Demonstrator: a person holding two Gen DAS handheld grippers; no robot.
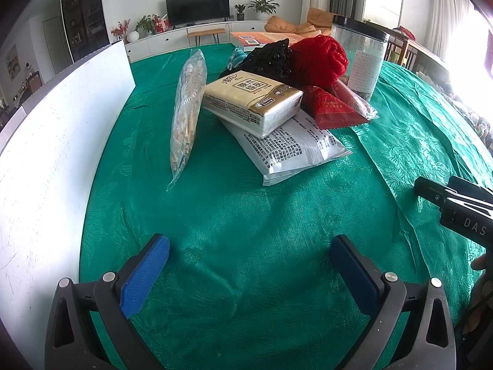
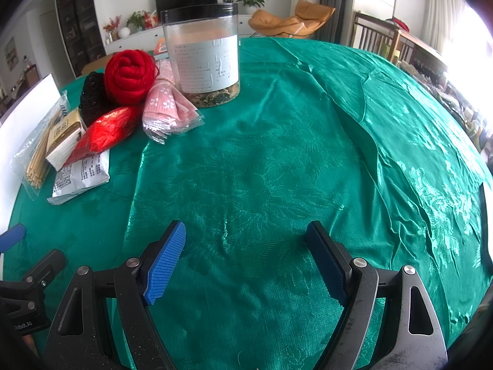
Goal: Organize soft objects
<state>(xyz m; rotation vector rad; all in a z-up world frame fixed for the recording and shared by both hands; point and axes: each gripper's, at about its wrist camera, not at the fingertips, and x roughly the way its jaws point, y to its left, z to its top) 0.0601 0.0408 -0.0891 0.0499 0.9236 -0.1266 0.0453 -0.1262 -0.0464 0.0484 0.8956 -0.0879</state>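
Note:
A pile of objects lies on the green tablecloth [image 1: 246, 215]: a beige tissue pack [image 1: 252, 100] on a white printed pouch [image 1: 295, 151], a red yarn ball [image 1: 320, 57], a black beaded item [image 1: 271, 60], a red packet [image 1: 332, 109] and a bag of sticks [image 1: 186, 114]. The right wrist view shows the yarn [image 2: 128, 77], pink socks in plastic [image 2: 168, 108] and the tissue pack [image 2: 63, 135]. My left gripper [image 1: 249, 262] is open and empty, short of the pile. My right gripper [image 2: 246, 256] is open and empty over bare cloth.
A clear jar with a black lid [image 2: 203, 55] stands behind the pile, also in the left wrist view [image 1: 360, 58]. A white board [image 1: 46, 160] stands along the left. An orange book [image 1: 262, 38] lies behind the pile. The cloth is wrinkled at right [image 2: 385, 123].

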